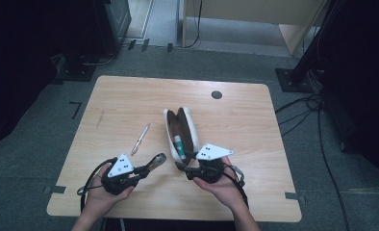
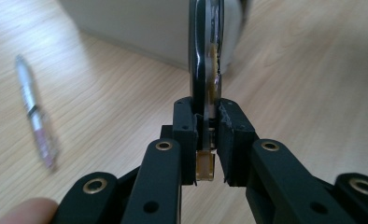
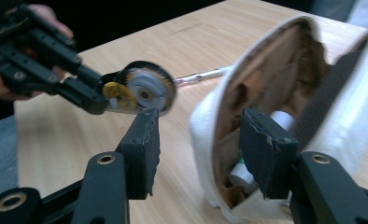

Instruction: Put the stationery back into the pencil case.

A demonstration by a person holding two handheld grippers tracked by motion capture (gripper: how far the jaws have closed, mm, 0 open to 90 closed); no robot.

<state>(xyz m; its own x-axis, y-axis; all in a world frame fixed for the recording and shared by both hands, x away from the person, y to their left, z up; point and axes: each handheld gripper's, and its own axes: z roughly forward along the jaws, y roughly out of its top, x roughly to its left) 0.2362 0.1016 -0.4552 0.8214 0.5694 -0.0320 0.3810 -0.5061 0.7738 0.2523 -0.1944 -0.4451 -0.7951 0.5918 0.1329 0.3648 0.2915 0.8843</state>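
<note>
Wooden table stands on grey carpet, cables alongside

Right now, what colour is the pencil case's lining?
Brown inside the pencil case, white outside; clearest in the right gripper view.

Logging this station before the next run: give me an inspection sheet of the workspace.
Surface: wooden table, round dark grommet near the far edge.
Job's things: white pencil case lying open, brown lining, a white-and-green item inside; round correction-tape-like dispenser; pen lying loose.
Clutter: nothing seen.
Grippers: left tool shut on the dispenser; right tool open, straddling the case's near wall.
Cables: black leads on the floor, right.
Surroundings: grey carpet, dark stands.
</note>
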